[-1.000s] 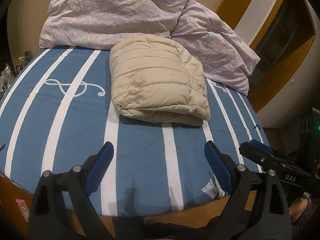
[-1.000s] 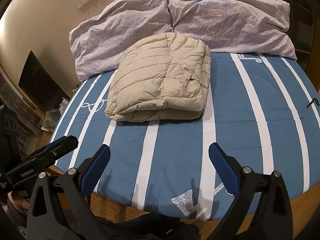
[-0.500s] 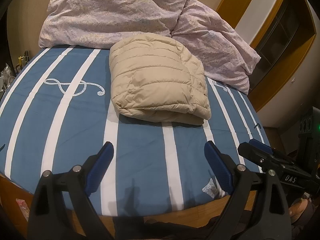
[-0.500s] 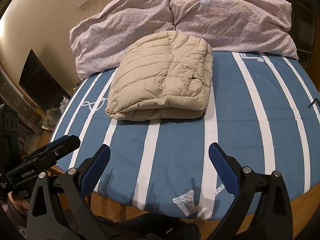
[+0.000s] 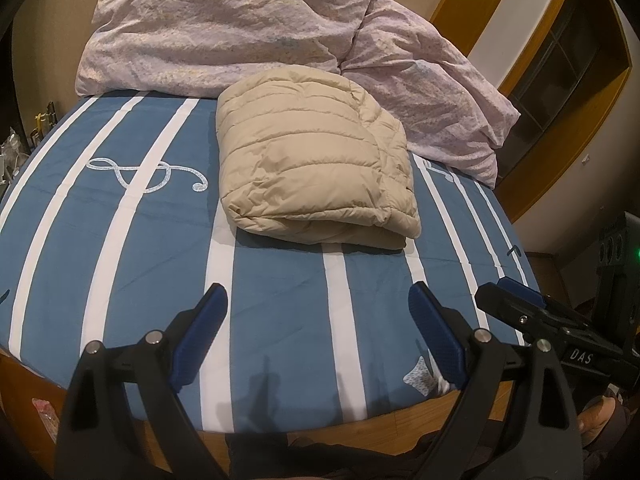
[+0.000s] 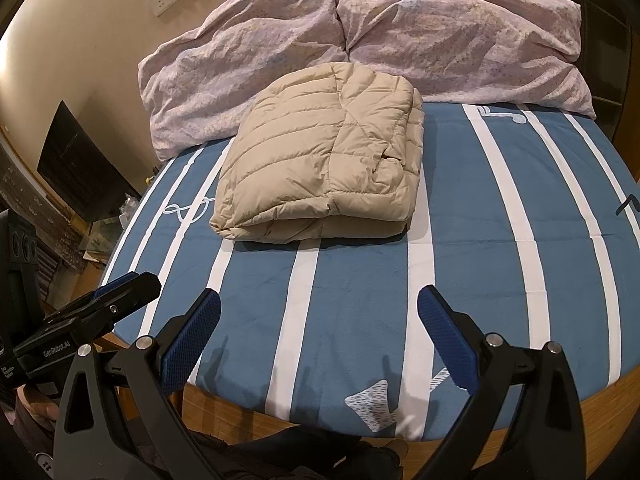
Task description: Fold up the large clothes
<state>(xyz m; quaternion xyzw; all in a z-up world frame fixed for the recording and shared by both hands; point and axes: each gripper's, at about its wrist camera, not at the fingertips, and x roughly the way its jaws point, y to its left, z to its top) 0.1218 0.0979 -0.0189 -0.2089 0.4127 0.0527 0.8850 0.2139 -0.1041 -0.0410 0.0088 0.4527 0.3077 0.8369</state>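
Note:
A beige quilted puffer jacket (image 5: 312, 160) lies folded into a thick rectangle in the middle of the bed; it also shows in the right wrist view (image 6: 324, 164). My left gripper (image 5: 318, 304) is open and empty, held over the near part of the bed, well short of the jacket. My right gripper (image 6: 320, 312) is open and empty too, at the same distance from it. Each gripper shows at the edge of the other's view: the right gripper (image 5: 520, 304) and the left gripper (image 6: 120, 292).
The bed (image 5: 120, 264) has a blue sheet with white stripes and a wooden frame edge (image 6: 600, 404) close to me. A rumpled lilac duvet (image 5: 224, 28) is piled at the head, behind the jacket. A dark cabinet (image 6: 76, 172) stands at the left wall.
Both grippers have drawn back and lifted slightly, so the jacket sits a little farther off in both views. The jacket itself has not moved.

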